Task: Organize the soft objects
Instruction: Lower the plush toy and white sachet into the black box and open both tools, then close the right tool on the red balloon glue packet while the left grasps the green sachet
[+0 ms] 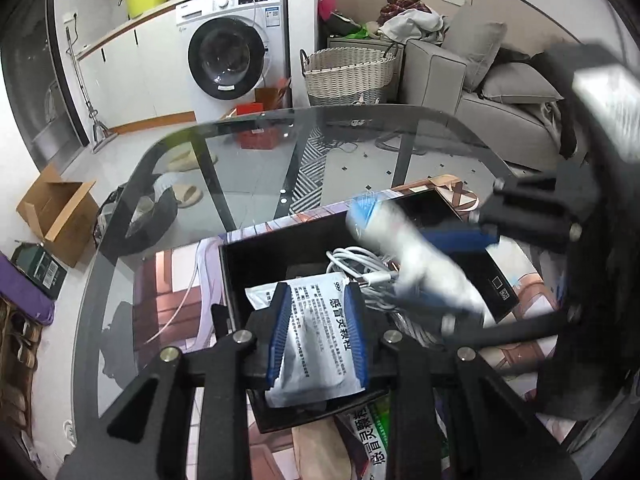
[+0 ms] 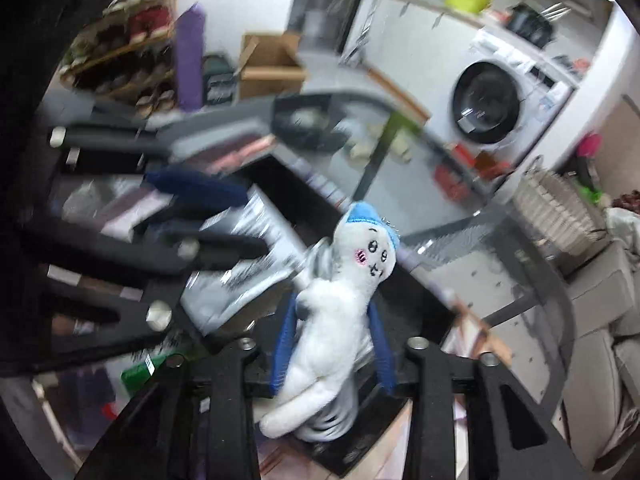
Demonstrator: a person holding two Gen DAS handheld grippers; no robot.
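Observation:
My left gripper (image 1: pixel 318 336) is shut on a white medicine sachet (image 1: pixel 316 344) with printed text, held over a black tray (image 1: pixel 256 256) on the glass table. My right gripper (image 2: pixel 332 344) is shut on a white plush doll with a blue cap (image 2: pixel 340 304). In the left wrist view the doll (image 1: pixel 404 248) shows blurred over the tray's right side, held by the right gripper (image 1: pixel 448 268). In the right wrist view the left gripper (image 2: pixel 224 208) shows blurred at left with the sachet (image 2: pixel 244 256). A coil of white cable (image 1: pixel 360 268) lies in the tray.
The tray sits on a printed mat (image 1: pixel 168 280) on the glass table (image 1: pixel 248 168). A green-and-white packet (image 1: pixel 372 436) lies below the tray. Beyond stand a washing machine (image 1: pixel 232 52), wicker basket (image 1: pixel 348 70), grey sofa (image 1: pixel 500 92) and cardboard box (image 1: pixel 60 212).

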